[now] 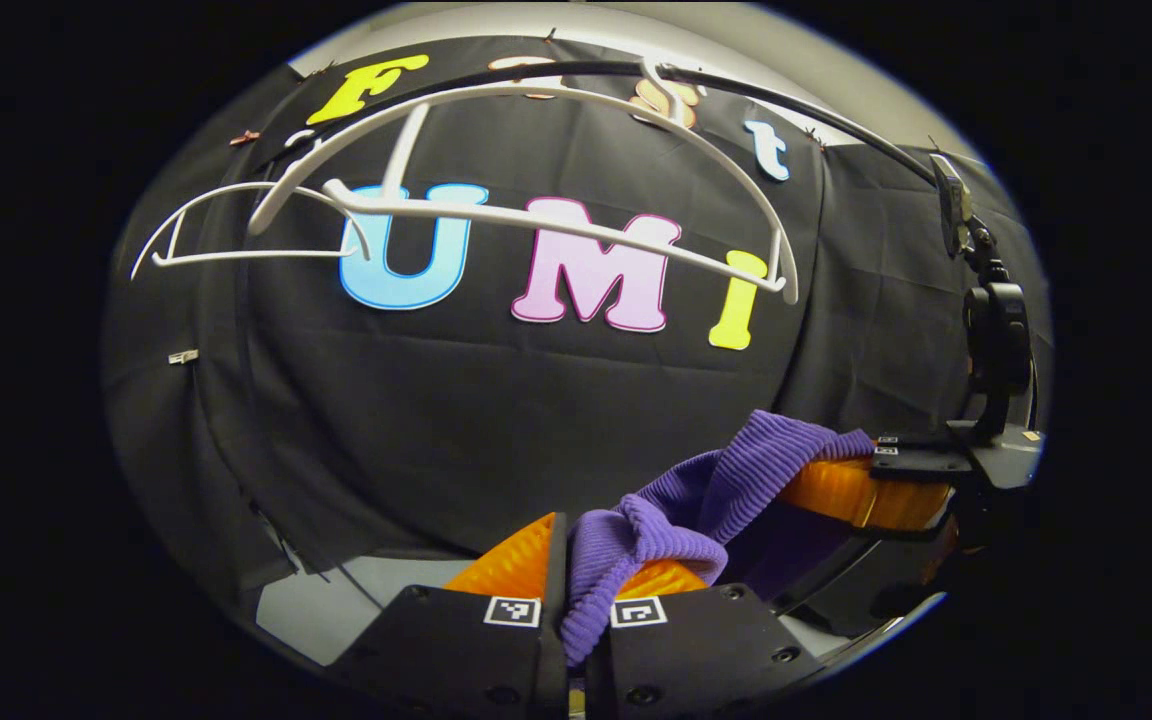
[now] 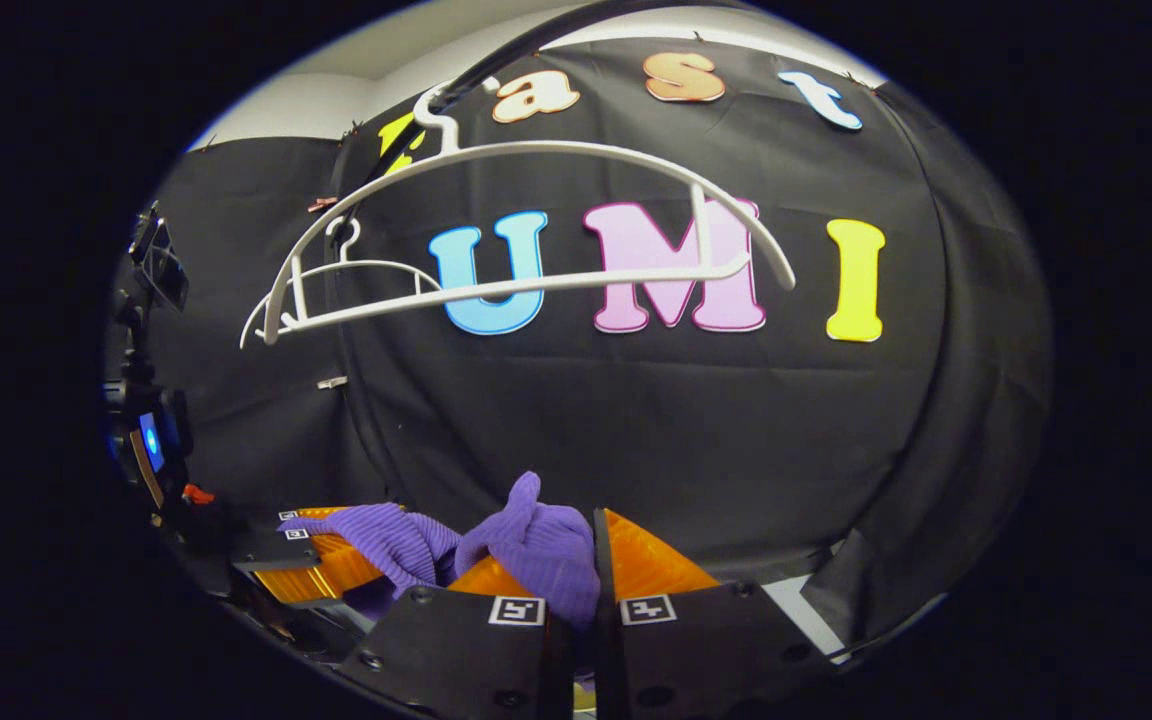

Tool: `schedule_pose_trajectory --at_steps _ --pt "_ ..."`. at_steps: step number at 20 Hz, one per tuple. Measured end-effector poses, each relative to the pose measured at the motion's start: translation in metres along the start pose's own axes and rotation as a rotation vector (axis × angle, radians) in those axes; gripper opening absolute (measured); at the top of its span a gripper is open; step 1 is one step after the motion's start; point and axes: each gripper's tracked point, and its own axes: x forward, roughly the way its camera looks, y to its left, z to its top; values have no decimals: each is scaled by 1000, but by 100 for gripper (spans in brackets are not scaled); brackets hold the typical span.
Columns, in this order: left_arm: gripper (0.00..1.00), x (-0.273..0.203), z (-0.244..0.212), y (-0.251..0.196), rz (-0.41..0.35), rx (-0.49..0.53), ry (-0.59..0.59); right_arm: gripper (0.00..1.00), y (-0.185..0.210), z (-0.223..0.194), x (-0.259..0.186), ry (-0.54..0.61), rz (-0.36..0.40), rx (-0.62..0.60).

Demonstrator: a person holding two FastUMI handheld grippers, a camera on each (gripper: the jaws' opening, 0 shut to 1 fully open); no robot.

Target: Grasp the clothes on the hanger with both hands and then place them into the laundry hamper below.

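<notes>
1. Upper left of the left gripper view: a small white hanger (image 1: 236,225) hangs bare, and just right of it a larger white hanger (image 1: 536,215) spans the top centre, also bare, hooked on a dark rail (image 1: 786,105) that arcs toward the upper right.
2. Bottom centre of that view: the left gripper (image 1: 576,590) is closed narrow on a bunched fold of the purple garment (image 1: 726,480), the ribbed cloth squeezed between its orange fingers (image 1: 516,565) and spilling down over the black body.
3. Lower right of that view: the garment stretches across to the right gripper (image 1: 866,480), whose orange finger lies under the cloth; how tightly it is closed cannot be told from here.
4. Far left of the right gripper view: a dark stand (image 2: 146,420) with a small blue light.
5. Lower left of that view: the left gripper (image 2: 336,560) has the garment (image 2: 536,550) draped over its orange finger.
6. Upper centre: both hangers show, the larger hanger (image 2: 536,220) in front, the small hanger (image 2: 356,275) behind at left.
7. Bottom centre: the right gripper (image 2: 586,580) is clamped narrow on a knot of the purple cloth, which bulges up between its fingers (image 2: 651,565).
</notes>
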Motion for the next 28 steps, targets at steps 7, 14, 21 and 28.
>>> schedule_pose_trajectory --at_steps 7,14,21,28 --pt "11 9 -10 20 47 -14 39 13 27 -25 14 87 97 41" --pt "11 25 -27 30 69 -46 95 13 31 -48 34 160 126 47" --pt "16 38 -60 36 88 -54 180 18 15 -78 47 245 79 10" --pt "55 39 -78 48 113 -82 246 76 16 -77 47 254 96 -11"
